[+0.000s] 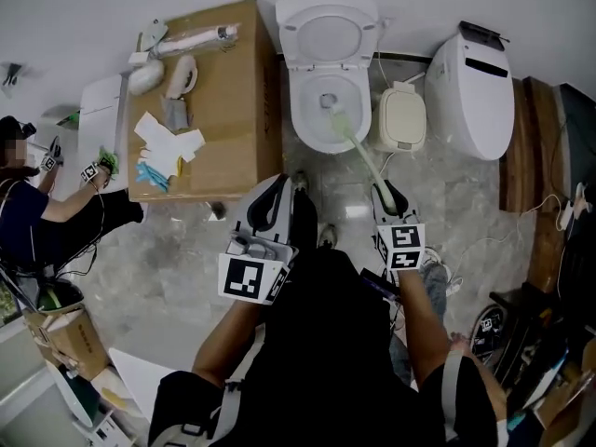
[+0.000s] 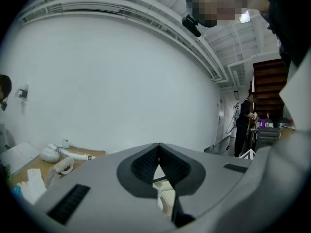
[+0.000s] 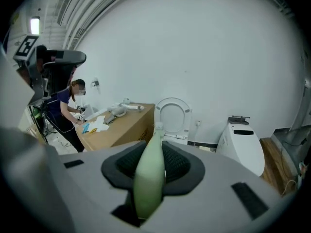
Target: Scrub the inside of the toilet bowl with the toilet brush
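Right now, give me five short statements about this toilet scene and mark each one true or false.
1. The right gripper is shut on the toilet brush. True.
2. The toilet has its lid down. False: the lid stands raised and the bowl is open.
3. The left gripper holds a cloth. False: its jaws are together with nothing between them.
4. The brush's head is down inside the bowl. True.
5. In the head view, the cardboard box stands to the right of the toilet. False: it stands to its left.
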